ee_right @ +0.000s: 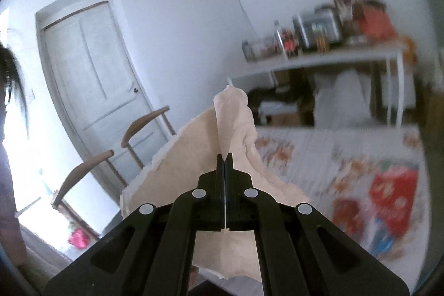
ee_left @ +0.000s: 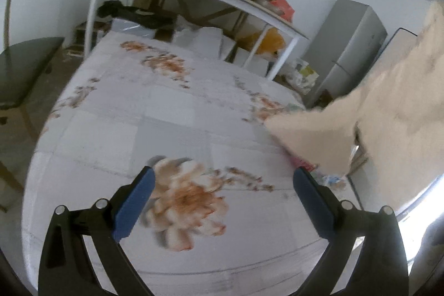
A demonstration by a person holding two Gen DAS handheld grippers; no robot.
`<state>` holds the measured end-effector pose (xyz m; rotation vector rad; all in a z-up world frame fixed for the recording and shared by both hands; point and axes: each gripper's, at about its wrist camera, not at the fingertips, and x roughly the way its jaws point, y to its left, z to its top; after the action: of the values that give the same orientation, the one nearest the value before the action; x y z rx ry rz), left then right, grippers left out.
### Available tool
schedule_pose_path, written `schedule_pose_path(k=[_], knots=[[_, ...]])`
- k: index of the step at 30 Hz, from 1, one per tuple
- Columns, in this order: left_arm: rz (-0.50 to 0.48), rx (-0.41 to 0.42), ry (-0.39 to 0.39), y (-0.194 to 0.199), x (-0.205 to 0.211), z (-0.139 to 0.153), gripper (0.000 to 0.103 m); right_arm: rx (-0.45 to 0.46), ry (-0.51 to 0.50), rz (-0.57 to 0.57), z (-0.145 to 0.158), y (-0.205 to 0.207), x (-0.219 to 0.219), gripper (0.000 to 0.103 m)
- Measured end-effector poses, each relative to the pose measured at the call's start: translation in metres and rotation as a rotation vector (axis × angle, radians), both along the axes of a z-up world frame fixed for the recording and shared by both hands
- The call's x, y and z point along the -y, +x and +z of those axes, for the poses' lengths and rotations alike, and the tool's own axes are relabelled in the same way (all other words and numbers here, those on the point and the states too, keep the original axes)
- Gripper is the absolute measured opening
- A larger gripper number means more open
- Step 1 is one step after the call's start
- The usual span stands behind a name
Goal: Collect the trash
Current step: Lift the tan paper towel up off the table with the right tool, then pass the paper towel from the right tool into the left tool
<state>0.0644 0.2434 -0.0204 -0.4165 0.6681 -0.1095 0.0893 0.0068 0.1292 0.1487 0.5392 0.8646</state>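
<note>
Across the frame's middle we see the floral-clothed table point(ee_left: 116, 113). Our right gripper point(ee_right: 224, 157), lower centre, is clamped on a torn beige paper sheet point(ee_right: 183, 157): light, limp, tearable, best pinched at folds. Our left gripper point(ee_left: 222, 176) gapes empty.

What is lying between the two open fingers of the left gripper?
Only the floral tablecloth, with a large printed flower; no trash. The left gripper is open above it, as the left wrist view shows.
</note>
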Motion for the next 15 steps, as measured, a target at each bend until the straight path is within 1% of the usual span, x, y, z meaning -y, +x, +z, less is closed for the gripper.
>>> schedule_pose_path(k=[1,4,6,9,13,14,15], knots=[[0.008,-0.009,0.002,-0.002,-0.003,-0.003,0.097,-0.027,-0.001,0.0,-0.008,0.002,-0.002,0.0],[0.033,-0.032,0.004,-0.008,-0.014,-0.01,0.097,-0.152,0.004,0.018,-0.044,0.012,-0.012,0.0],[0.045,-0.036,0.005,-0.012,-0.019,-0.013,0.097,-0.192,-0.03,0.005,-0.066,0.02,-0.02,0.0],[0.056,-0.029,0.006,-0.015,-0.024,-0.015,0.097,-0.242,-0.1,-0.026,-0.099,0.036,-0.034,0.0],[0.051,0.001,-0.003,-0.018,-0.026,-0.012,0.097,-0.301,-0.235,-0.066,-0.144,0.058,-0.051,0.0],[0.044,0.013,-0.003,-0.018,-0.025,-0.011,0.097,-0.328,-0.29,-0.062,-0.16,0.064,-0.058,0.0],[0.036,0.024,-0.003,-0.019,-0.024,-0.01,0.097,-0.35,-0.313,-0.061,-0.171,0.063,-0.057,0.003]])
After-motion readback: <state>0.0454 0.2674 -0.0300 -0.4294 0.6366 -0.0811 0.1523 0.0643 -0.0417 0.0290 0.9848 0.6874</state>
